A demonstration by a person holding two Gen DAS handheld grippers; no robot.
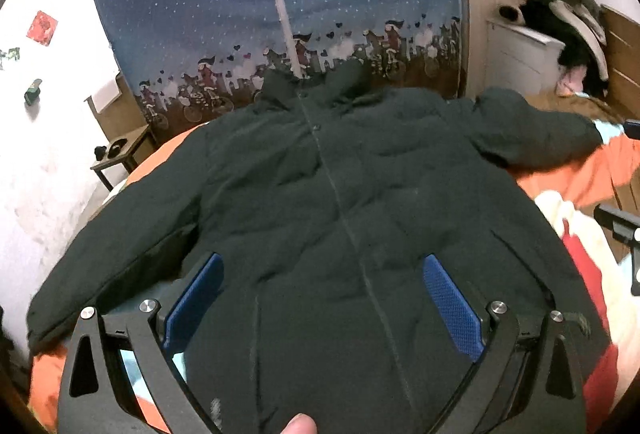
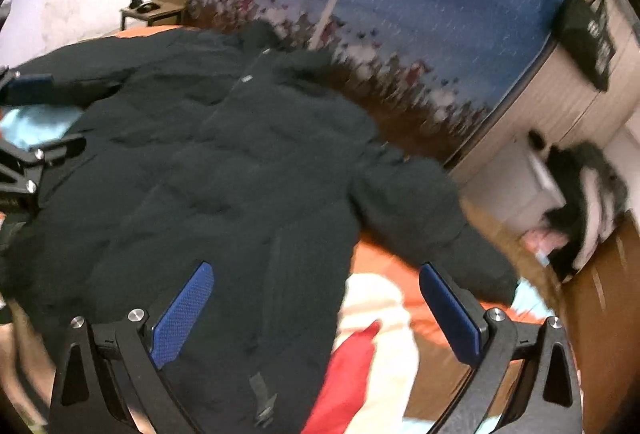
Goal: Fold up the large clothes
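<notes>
Across the bed [image 1: 560, 170] lies the dark jacket [image 1: 320, 194], front up, sleeves spread out to both sides. Left gripper [image 1: 320, 310] hovers over its hem, jaws wide apart, holding nothing. Right gripper [image 2: 316, 314] hangs spread wide above the jacket's right edge.

bedroom, dim indoor light, white walls.
blue dotted curtain [image 1: 272, 14] with cartoon border behind the bed [image 1: 560, 170]; small dark side table [image 1: 120, 154] at left wall; white drawer unit [image 1: 520, 54] at right, wood panel beside it.
</notes>
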